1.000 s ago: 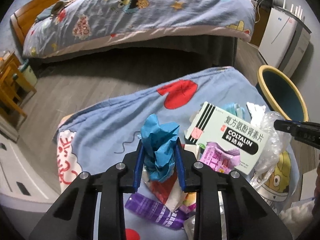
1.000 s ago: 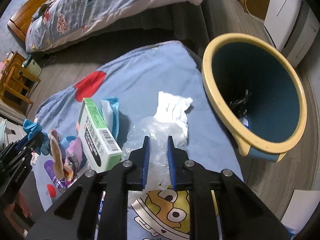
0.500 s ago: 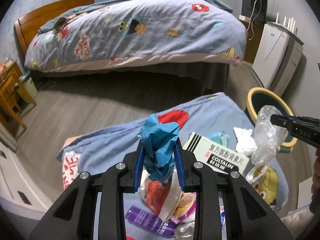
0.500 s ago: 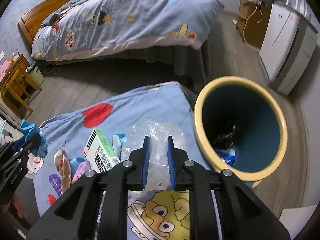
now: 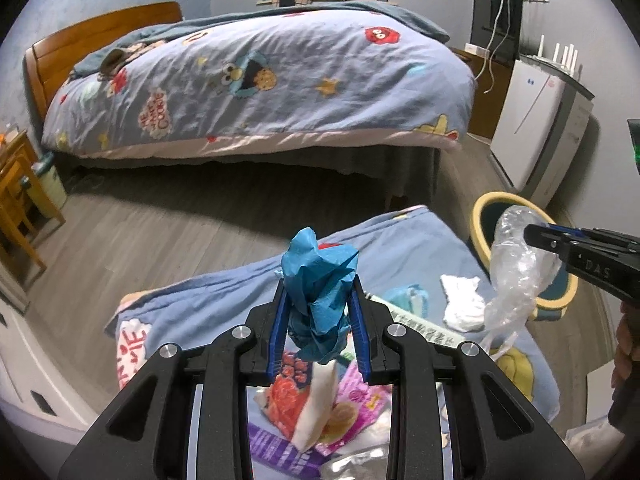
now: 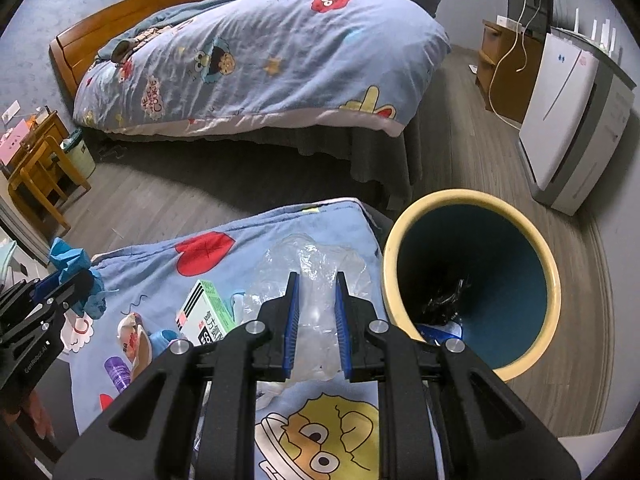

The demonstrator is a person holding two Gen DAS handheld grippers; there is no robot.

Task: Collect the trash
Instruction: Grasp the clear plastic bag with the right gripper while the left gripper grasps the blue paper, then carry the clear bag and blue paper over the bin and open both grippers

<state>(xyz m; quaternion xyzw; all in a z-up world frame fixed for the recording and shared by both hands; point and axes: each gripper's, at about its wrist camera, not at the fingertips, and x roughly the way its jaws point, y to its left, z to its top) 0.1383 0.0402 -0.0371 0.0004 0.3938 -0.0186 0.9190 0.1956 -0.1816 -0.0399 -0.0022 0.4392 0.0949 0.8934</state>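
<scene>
- Between the blue pads of our left gripper (image 5: 319, 312) sits a crumpled blue paper wad (image 5: 318, 280), clamped at its middle, its top poking up past the fingertips and its bottom hanging below them.
- Our right gripper (image 6: 316, 312) stands nearly closed on a clear plastic bag (image 6: 308, 268), whose crinkled film bulges out ahead of the pads and trails down beneath them.
- Under both grippers lies a blue cartoon-print blanket (image 6: 248, 236) carrying the other trash: a green and white medicine box (image 6: 204, 312) near its middle, a white tissue (image 5: 460, 300) toward its right edge, a purple wrapper (image 6: 118, 370) and a pink wrapper (image 5: 360, 396) at its near left.
- Just off the blanket's right edge stands a yellow-rimmed teal bin (image 6: 472, 288), close beside our right gripper, with dark scraps at its bottom.
- Beyond the blanket we see a bed (image 5: 256, 80).
</scene>
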